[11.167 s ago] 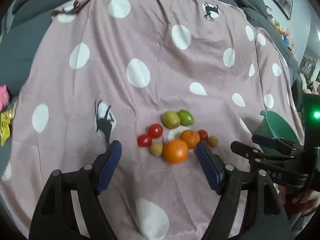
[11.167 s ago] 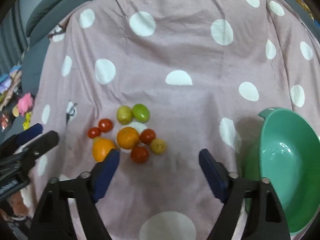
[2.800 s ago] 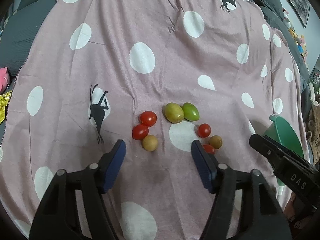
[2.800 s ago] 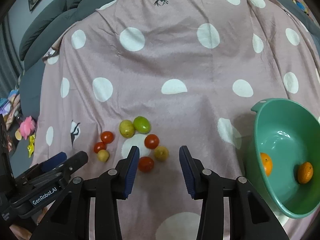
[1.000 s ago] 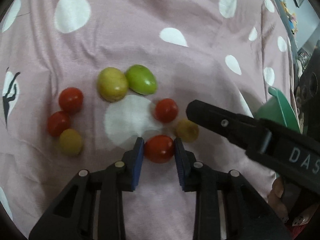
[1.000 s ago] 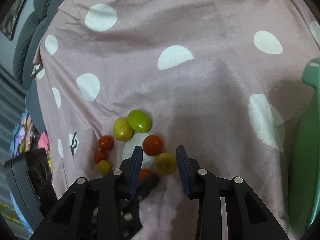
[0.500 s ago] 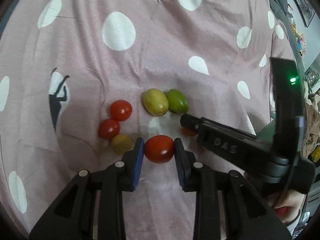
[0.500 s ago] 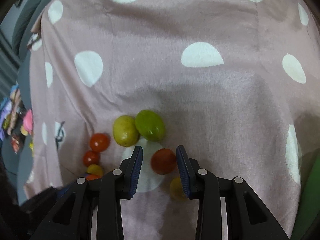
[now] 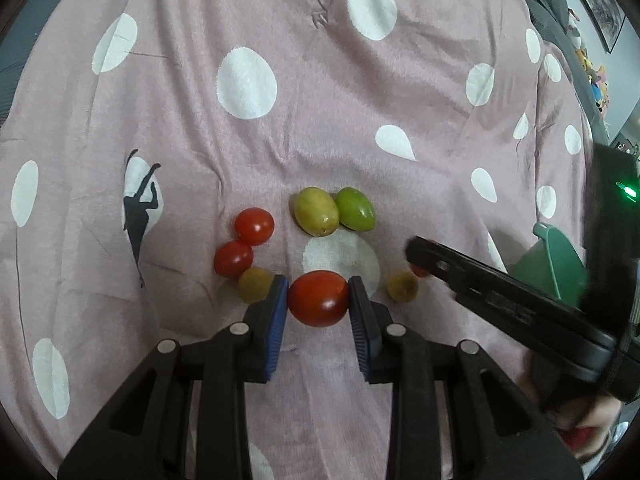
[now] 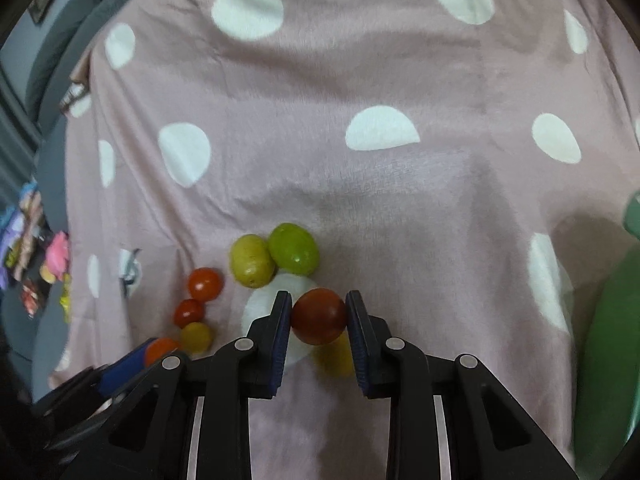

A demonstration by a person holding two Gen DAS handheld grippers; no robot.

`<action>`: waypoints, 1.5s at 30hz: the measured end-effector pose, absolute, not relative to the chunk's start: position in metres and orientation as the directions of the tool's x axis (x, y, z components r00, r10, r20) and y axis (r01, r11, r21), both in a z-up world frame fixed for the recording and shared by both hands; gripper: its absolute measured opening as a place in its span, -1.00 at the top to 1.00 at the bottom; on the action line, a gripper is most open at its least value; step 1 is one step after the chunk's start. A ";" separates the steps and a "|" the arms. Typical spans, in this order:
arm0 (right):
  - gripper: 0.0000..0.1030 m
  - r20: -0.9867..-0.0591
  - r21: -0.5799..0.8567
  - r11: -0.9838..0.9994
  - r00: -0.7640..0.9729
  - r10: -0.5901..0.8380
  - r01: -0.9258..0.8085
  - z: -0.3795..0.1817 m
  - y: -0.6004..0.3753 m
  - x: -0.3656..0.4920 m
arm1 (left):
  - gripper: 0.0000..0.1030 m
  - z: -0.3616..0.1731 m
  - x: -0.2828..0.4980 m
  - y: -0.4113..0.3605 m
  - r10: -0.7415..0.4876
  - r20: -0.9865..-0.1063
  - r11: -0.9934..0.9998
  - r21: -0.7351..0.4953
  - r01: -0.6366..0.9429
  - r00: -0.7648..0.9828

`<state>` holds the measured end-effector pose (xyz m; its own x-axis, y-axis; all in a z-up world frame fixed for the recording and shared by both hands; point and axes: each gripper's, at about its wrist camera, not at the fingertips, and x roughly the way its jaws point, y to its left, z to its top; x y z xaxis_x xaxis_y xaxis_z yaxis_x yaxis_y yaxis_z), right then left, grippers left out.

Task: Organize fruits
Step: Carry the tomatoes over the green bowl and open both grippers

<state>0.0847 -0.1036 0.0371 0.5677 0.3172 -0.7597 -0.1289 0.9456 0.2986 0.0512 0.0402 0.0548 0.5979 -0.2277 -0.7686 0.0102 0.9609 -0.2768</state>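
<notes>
My left gripper [image 9: 318, 298] is shut on a red tomato [image 9: 318, 299] and holds it above the pink spotted blanket [image 9: 280, 152]. My right gripper [image 10: 319, 316] is shut on another red tomato [image 10: 319, 315], just above a small yellow fruit [image 10: 334, 358]. On the blanket lie two red tomatoes [image 9: 254, 226] [image 9: 233, 258], two small yellow fruits [image 9: 254, 284] [image 9: 402, 287], a yellow-green fruit [image 9: 316, 216] and a green fruit [image 9: 355, 209]. The green bowl [image 9: 556, 266] is at the right; its inside is hidden.
The right gripper's black body [image 9: 508, 304] crosses the left wrist view at the right. Toys and packets [image 10: 36, 256] lie off the blanket's left edge. The bowl's rim [image 10: 608, 332] fills the right edge of the right wrist view.
My right gripper has closed on the red tomato that lay between its fingers and lifted it. My left gripper has risen a little further with its tomato.
</notes>
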 end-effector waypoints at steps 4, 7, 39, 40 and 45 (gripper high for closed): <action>0.43 -0.731 0.305 0.944 0.604 0.318 -0.127 0.057 -0.111 0.062 | 0.43 0.060 0.045 0.037 -0.211 -0.762 0.967 -0.256 0.015 0.612; 0.43 -0.702 0.329 0.936 0.633 0.328 -0.120 0.064 -0.117 0.045 | 0.43 0.063 0.041 0.034 -0.204 -0.758 0.970 -0.242 0.024 0.620; 0.43 -0.564 0.319 0.922 0.826 -0.001 0.219 0.123 -0.273 -0.030 | 0.43 0.119 0.020 -0.158 -0.405 -0.659 0.899 -0.159 0.408 0.634; 0.42 -0.566 0.330 0.915 0.824 -0.005 0.232 0.122 -0.280 -0.031 | 0.43 0.119 0.021 -0.165 -0.411 -0.662 0.894 -0.159 0.418 0.627; 0.42 -0.603 0.338 0.886 0.795 -0.055 0.317 0.110 -0.304 -0.032 | 0.43 0.109 0.026 -0.198 -0.422 -0.688 0.877 -0.144 0.458 0.591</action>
